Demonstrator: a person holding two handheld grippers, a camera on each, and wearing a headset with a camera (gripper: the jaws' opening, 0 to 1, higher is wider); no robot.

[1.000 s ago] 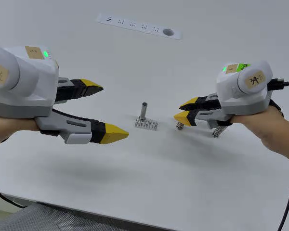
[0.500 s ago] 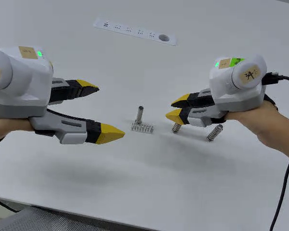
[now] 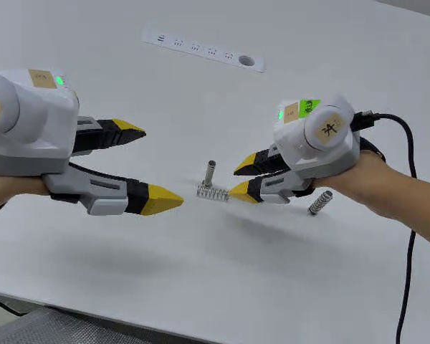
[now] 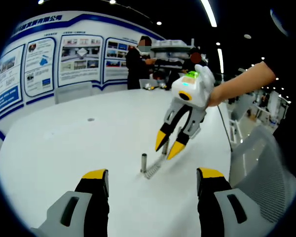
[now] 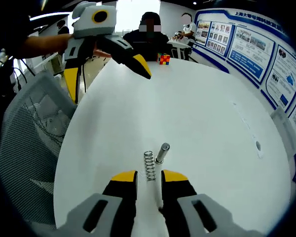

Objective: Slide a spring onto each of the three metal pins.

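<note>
A bare metal pin (image 3: 210, 172) stands upright mid-table, and a loose spring (image 3: 213, 192) lies flat at its foot. My right gripper (image 3: 236, 180) hovers just right of that spring, jaws open by a narrow gap with nothing between them. From the right gripper view, the spring (image 5: 148, 165) and the pin (image 5: 162, 152) sit directly ahead of the fingertips. Farther right stands a pin with a spring on it (image 3: 319, 202). My left gripper (image 3: 154, 165) is held wide open and empty, left of the pin (image 4: 143, 162) and the spring (image 4: 153, 170), facing the right gripper (image 4: 166, 146).
A white power strip (image 3: 201, 49) lies at the far side of the table. The right gripper's black cable (image 3: 408, 215) trails off the right edge. A mesh chair (image 3: 50, 326) sits below the near table edge. People stand in the background.
My right gripper has moved left to the loose spring and now hides a sprung pin that showed beside it; its jaws have parted slightly. The left gripper has stayed put.
</note>
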